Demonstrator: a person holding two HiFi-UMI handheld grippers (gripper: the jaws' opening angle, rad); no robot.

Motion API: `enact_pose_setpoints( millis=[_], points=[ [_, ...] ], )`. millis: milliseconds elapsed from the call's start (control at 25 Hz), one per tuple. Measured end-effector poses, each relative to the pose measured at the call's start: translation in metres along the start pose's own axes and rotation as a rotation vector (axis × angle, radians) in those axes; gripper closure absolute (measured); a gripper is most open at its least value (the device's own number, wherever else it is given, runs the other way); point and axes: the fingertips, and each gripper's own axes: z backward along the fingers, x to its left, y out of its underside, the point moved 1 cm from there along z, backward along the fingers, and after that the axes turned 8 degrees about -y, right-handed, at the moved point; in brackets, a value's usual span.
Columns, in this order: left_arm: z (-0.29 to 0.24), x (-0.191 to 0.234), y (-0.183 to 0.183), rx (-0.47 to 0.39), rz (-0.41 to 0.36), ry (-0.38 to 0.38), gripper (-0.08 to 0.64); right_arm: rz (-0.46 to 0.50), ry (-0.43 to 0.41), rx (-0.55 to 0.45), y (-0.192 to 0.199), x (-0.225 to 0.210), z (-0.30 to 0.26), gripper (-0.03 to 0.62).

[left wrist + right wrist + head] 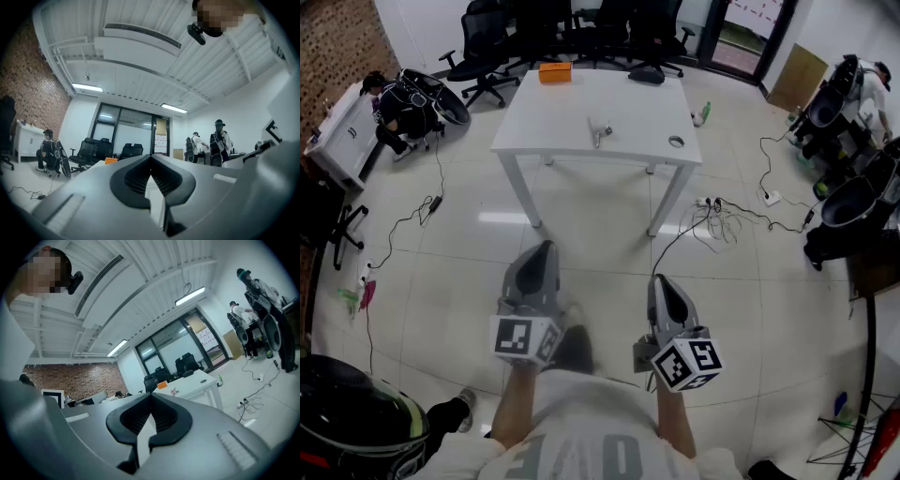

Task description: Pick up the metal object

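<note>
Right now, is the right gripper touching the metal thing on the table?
Apart. The head view shows the right gripper over the floor, well short of the white table where the metal object lies.

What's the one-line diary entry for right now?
phase: not started | left gripper: shut, empty | right gripper: shut, empty | metal object: untouched on white table

Office floor, seen along the left gripper (151, 158): its two grey jaws are closed tip to tip, with nothing between them. An orange box (110, 161) shows just over the left jaw's edge. Black office chairs (91, 151) stand before the glass doors (126, 131). A person (48, 152) sits low near the brick wall (28, 89), while two people (219, 143) stand at right under strip lights (173, 108).
</note>
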Motion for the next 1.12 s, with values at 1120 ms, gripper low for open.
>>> enact_pose_setpoints(
  millis=[1120],
  points=[
    [-0.375,0.099,-0.017,-0.128,-0.121,0.156,0.558,0.115,-0.061,-0.038,-0.077,-0.098,-0.408,0.578]
  ],
)
